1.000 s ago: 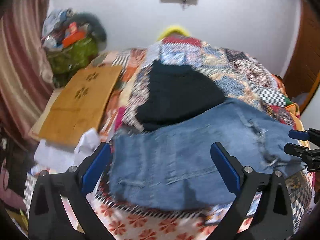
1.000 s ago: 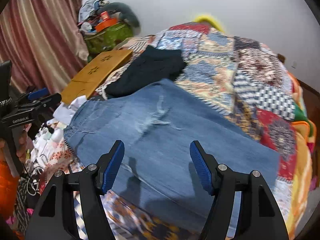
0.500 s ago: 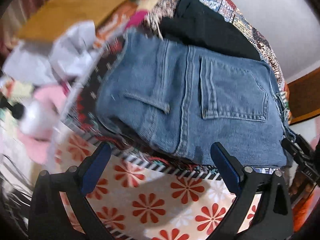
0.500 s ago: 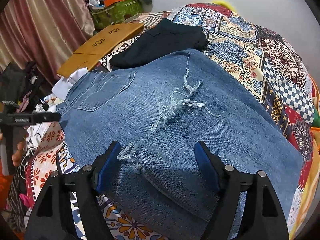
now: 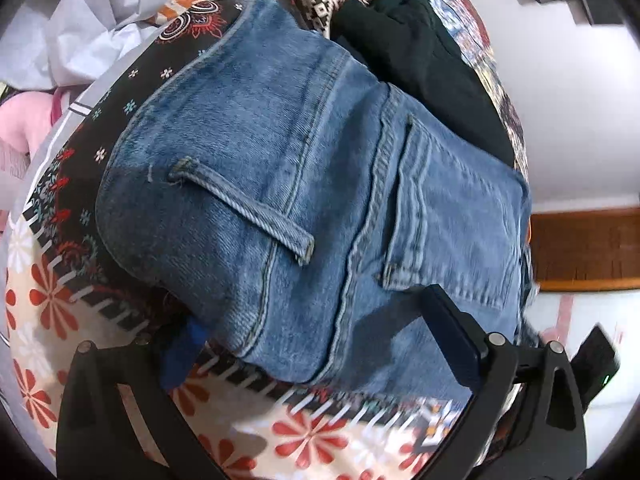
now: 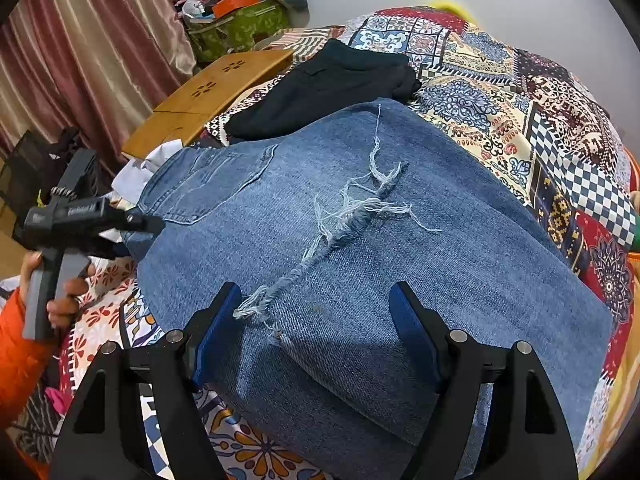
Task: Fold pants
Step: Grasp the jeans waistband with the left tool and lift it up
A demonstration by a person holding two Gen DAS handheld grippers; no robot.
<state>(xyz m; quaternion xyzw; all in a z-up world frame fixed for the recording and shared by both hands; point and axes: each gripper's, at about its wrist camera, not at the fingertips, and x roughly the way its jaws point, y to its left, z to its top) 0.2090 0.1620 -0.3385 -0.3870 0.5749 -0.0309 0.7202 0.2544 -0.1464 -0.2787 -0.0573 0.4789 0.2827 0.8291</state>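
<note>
Blue jeans (image 5: 280,160) lie folded on a patchwork bedspread (image 6: 520,112), back pocket and belt loop facing up. My left gripper (image 5: 316,346) stands open astride the waistband corner. Its left finger (image 5: 180,356) is tucked at the denim's edge and the right one rests over the cloth. In the right wrist view the same jeans (image 6: 400,240) show a frayed, torn hem. My right gripper (image 6: 314,332) is open just above that hem, one finger on each side of the loose threads. The left gripper (image 6: 120,220) shows there too, held by a hand in an orange sleeve.
A folded black garment (image 6: 332,84) lies just beyond the jeans. A wooden board (image 6: 212,92) rests at the bed's left edge, with crumpled white cloth (image 5: 100,28) beside it. A curtain (image 6: 80,60) and a pile of bags stand at the back left.
My left gripper dropped and rolled, coming in close on the waistband corner. My right gripper sank toward the frayed hem, its jaws spread a little wider, and then held still.
</note>
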